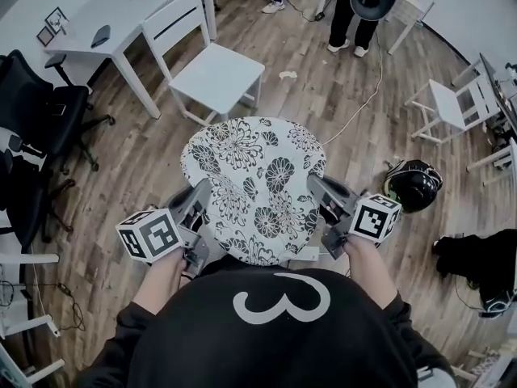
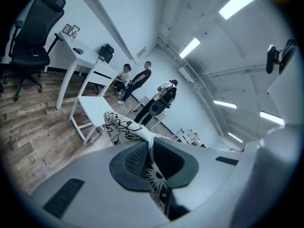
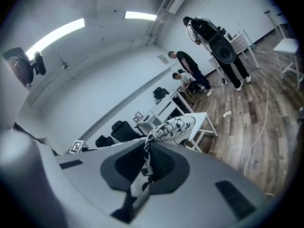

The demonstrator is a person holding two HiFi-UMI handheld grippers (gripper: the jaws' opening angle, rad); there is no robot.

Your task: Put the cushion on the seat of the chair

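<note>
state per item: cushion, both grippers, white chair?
cushion: held up by two opposite edges, not on the chair.
left gripper: shut on the cushion's edge.
right gripper: shut on the cushion's opposite edge.
white chair: upright beyond the cushion, seat bare.

Light: bright, cool and even, from ceiling strip lights (image 2: 240, 1) in both gripper views (one flares to plain white).
Shadows: soft and faint on the wood floor (image 1: 339, 95).
Focus: cushion (image 1: 254, 188) print crisp from the head view; left gripper (image 2: 153, 163) and right gripper (image 3: 145, 167) soft near their lenses.
Edges: fisheye bending, with dark rounded corners in the gripper views.
</note>
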